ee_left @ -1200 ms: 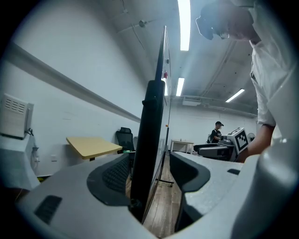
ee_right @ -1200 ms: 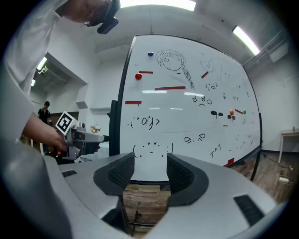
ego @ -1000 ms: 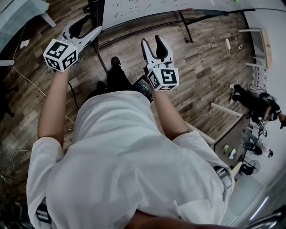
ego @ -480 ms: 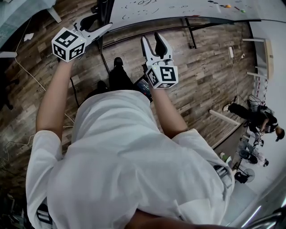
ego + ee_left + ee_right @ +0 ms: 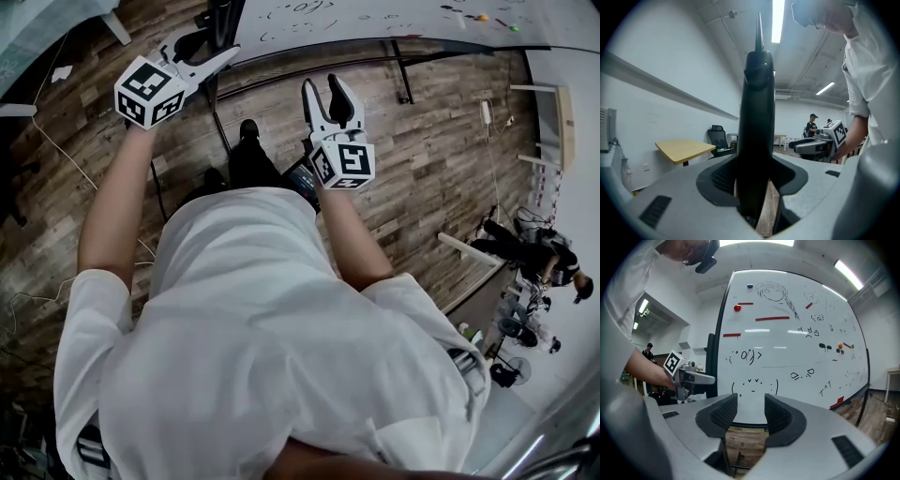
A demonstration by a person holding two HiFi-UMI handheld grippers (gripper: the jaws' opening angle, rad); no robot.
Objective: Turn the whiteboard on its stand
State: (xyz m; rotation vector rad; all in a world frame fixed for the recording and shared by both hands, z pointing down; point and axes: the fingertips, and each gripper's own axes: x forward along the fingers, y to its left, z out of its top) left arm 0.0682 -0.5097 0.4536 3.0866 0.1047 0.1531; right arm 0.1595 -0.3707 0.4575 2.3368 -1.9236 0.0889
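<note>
The whiteboard stands upright with doodles and red magnet strips on it; in the head view the whiteboard runs along the top edge. Its black side post stands between the jaws of my left gripper, which are closing; the post lies against the left pad and a sliver of floor shows beside the right pad. In the head view my left gripper reaches that post. My right gripper faces the board's lower edge, jaws closing with nothing between them; it hangs in front of the board.
The stand's black legs and crossbar spread over the wooden floor. A yellow table and an office chair stand by the left wall. People are at the far right. Cables trail at the left.
My left gripper has risen and moved forward onto the board's side post. The right gripper has stayed almost in place, its jaws a little narrower.
</note>
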